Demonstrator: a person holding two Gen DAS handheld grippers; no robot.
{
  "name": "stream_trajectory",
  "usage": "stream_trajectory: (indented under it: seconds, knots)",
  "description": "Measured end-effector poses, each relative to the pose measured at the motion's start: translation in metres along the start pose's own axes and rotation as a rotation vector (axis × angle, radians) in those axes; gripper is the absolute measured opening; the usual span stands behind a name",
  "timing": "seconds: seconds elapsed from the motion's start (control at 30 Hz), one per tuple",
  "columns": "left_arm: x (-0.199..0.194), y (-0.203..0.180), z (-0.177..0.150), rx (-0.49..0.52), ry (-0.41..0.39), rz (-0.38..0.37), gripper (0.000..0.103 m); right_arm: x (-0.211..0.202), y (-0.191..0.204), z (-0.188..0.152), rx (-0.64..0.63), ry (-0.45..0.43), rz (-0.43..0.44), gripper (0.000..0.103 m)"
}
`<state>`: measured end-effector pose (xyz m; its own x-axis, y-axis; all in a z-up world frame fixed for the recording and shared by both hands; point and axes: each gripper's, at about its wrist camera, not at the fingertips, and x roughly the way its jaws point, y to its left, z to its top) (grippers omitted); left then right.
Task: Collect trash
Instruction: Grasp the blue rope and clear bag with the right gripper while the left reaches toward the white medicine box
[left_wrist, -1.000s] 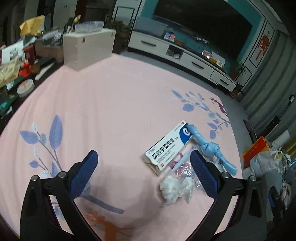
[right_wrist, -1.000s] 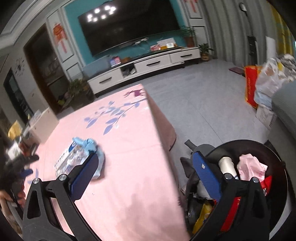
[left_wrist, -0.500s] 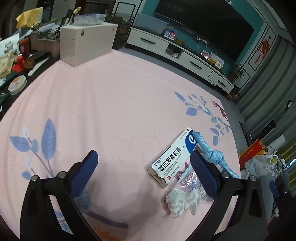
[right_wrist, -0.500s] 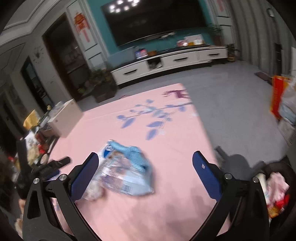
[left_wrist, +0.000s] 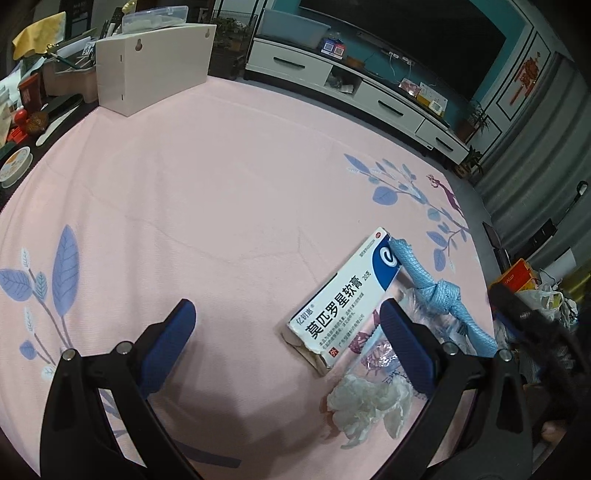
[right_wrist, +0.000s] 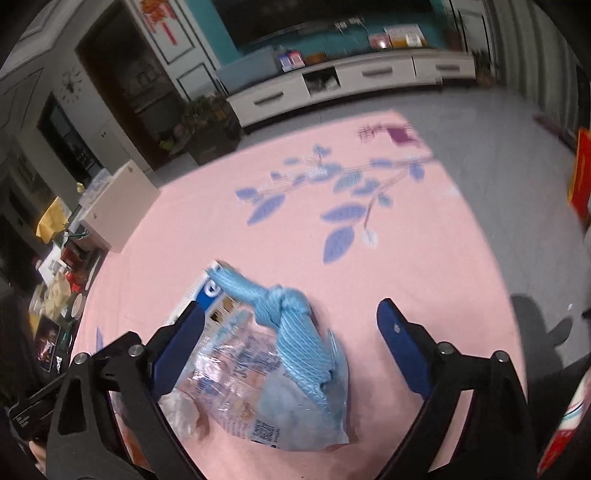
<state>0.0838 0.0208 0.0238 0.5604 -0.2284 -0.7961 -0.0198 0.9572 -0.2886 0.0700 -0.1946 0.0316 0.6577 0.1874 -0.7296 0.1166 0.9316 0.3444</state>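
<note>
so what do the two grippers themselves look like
Both match: the left gripper and right gripper have black angular frames with triangular cutouts, silver pivot bolts, and two finely ribbed blue pads as fingers. No cables, sleeves or markings are visible.

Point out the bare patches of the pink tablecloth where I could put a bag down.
Bare cloth runs from the white box down to the left claw, and out to the blue leaf print. Crowded: the near right corner, where the medicine carton, knotted blue cloth, plastic wrapper and crumpled tissue lie.
</note>
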Motion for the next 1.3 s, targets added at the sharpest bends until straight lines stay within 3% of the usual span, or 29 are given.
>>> stream_trajectory:
  seconds: [0.2, 0.37, 0.53, 0.63, 0.7, 0.77, 0.83, 0.97, 1.0, 1.07, 1.3]
  knots:
    - [0.011, 0.0, -0.002, 0.001, 0.019, 0.012, 0.099, 0.012, 0.009, -0.007, -0.025, 0.045, 0.026, 0.085]
    - [0.016, -0.004, -0.005, 0.023, 0.029, 0.02, 0.085, 0.022, 0.013, -0.013, -0.039, 0.092, 0.045, 0.085]
    - [0.022, -0.006, -0.008, 0.025, 0.038, 0.032, 0.078, 0.027, 0.014, -0.016, -0.057, 0.107, 0.036, 0.082]
    - [0.02, -0.007, -0.009, 0.03, 0.034, 0.021, 0.067, 0.03, 0.015, -0.018, -0.072, 0.119, 0.018, 0.079]
    - [0.02, -0.006, -0.009, 0.011, 0.035, -0.013, 0.057, 0.031, 0.015, -0.019, -0.076, 0.116, 0.014, 0.073]
    - [0.021, -0.003, -0.009, -0.017, 0.041, -0.067, 0.039, 0.031, 0.015, -0.019, -0.079, 0.119, 0.014, 0.064]
    - [0.02, -0.001, -0.009, -0.043, 0.042, -0.085, 0.033, 0.03, 0.015, -0.019, -0.086, 0.119, -0.002, 0.058]
    - [0.016, 0.003, -0.008, -0.082, 0.039, -0.106, 0.016, 0.028, 0.012, -0.018, -0.078, 0.118, 0.008, 0.036]
    - [0.014, 0.005, -0.007, -0.094, 0.035, -0.115, 0.013, 0.027, 0.012, -0.018, -0.081, 0.115, 0.013, 0.025]
    - [0.01, 0.007, -0.007, -0.102, 0.033, -0.123, 0.002, 0.023, 0.014, -0.017, -0.089, 0.106, 0.006, 0.017]
    - [-0.009, 0.014, -0.002, -0.128, -0.003, -0.164, 0.002, -0.008, 0.017, -0.012, -0.105, 0.042, 0.006, 0.016]
